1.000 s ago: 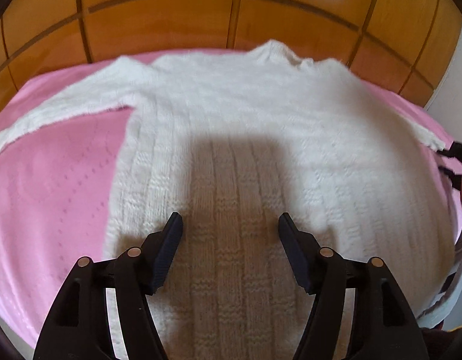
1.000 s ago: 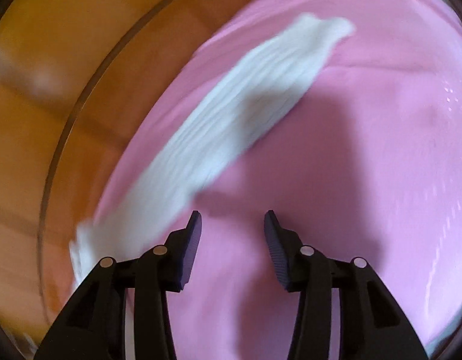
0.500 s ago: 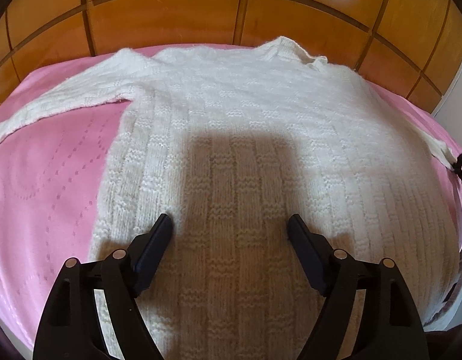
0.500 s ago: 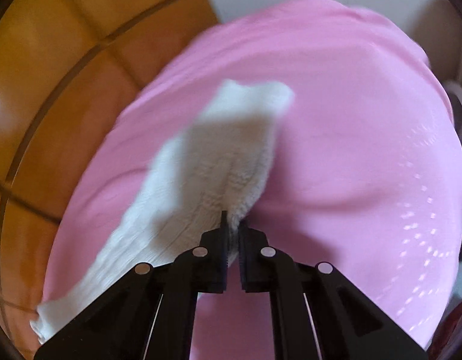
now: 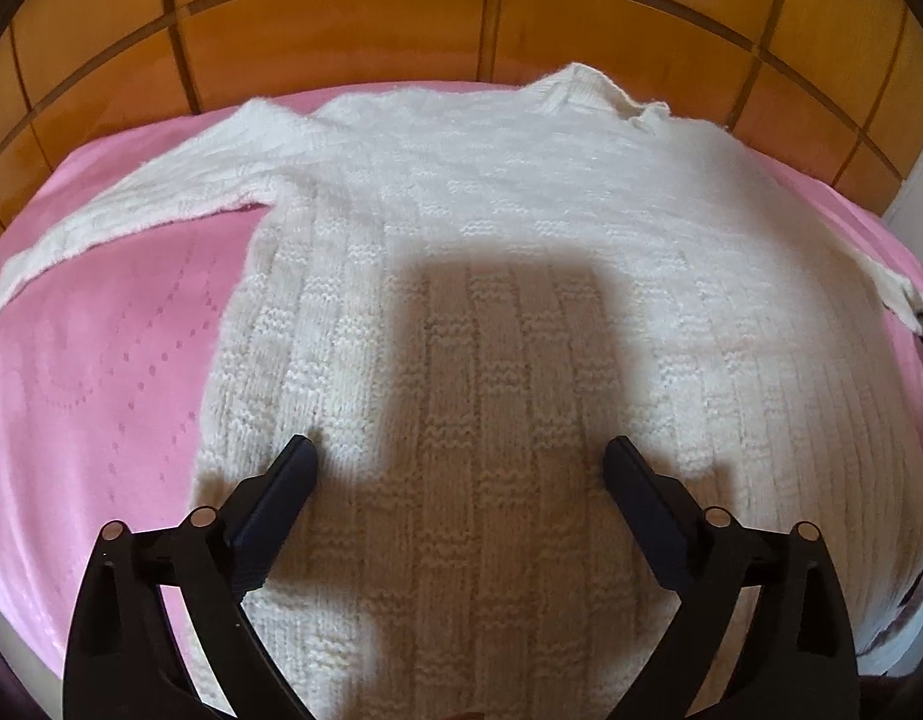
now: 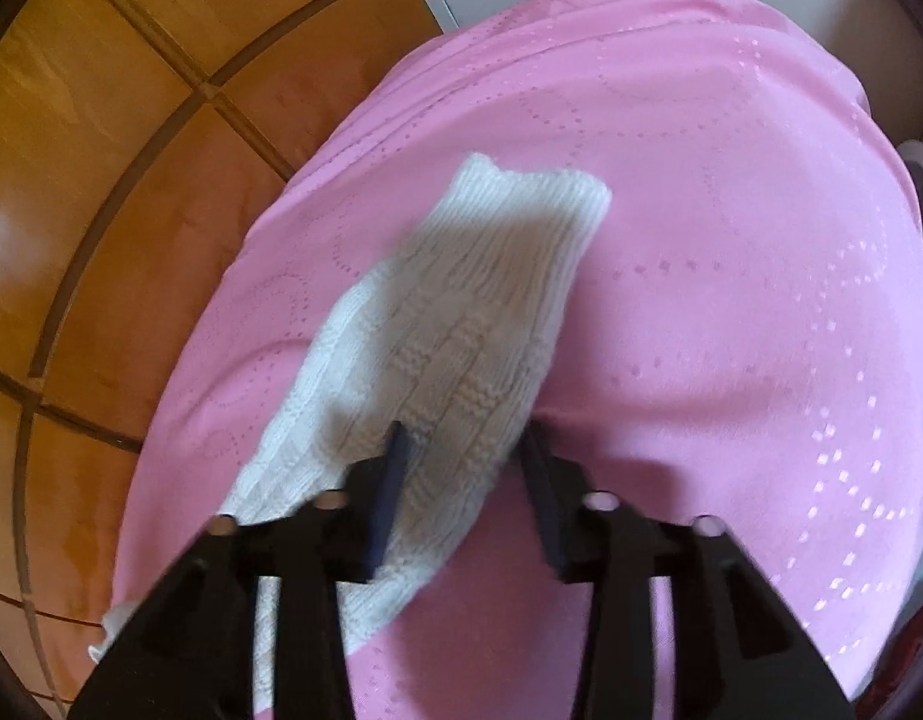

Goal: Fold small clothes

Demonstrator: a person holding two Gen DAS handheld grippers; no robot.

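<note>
Lying flat on the pink bedspread [image 5: 101,372], the white knit sweater [image 5: 491,276] filled the frame's centre, the left tongs [image 5: 461,468] spread wide above its lower body. The right tongs [image 6: 461,468] stood apart around its sleeve [image 6: 461,324], lower centre.

I see a white knitted sweater [image 5: 473,312] lying flat on pink bedding, collar far. Its ribbed sleeve cuff [image 6: 521,228] lies outstretched.
</note>
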